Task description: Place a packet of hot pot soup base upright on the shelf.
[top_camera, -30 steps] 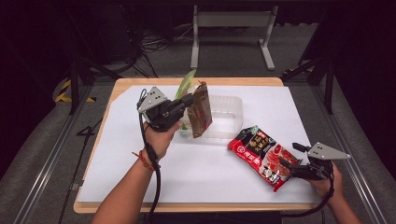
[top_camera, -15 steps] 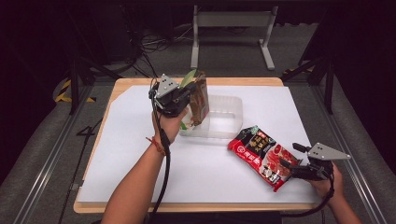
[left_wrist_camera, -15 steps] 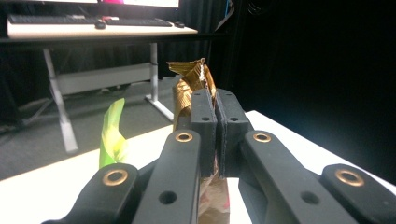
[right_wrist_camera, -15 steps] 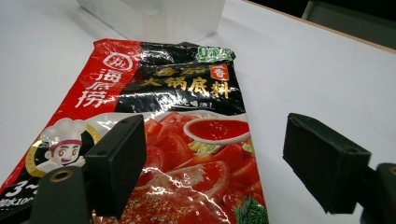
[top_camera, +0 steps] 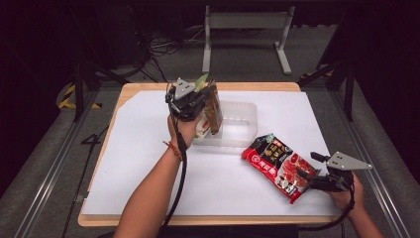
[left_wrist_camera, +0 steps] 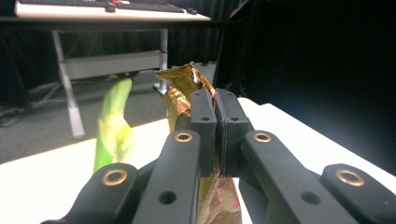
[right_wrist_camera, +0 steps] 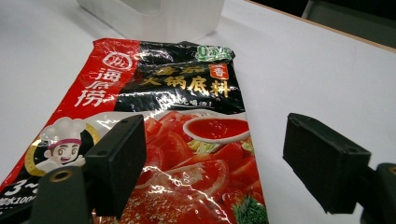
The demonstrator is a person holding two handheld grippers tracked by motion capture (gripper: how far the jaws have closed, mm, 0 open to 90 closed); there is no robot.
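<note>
My left gripper is shut on a gold-brown foil packet, which hangs upright over the left end of a clear plastic tub. In the left gripper view the jaws pinch the gold packet near its crumpled top. A green packet shows blurred beside them, and I cannot tell if it is held. A red and black soup-base packet lies flat on the white sheet at the right. My right gripper stands open over that packet's near end, the pads apart and nothing pinched.
The white sheet covers most of the wooden table. The clear tub lies just beyond the red packet. Metal table legs and cables stand on the floor behind the table.
My left hand has carried the gold packet toward the far side and a little right, over the tub's left end. The right gripper and red packet have not moved.
</note>
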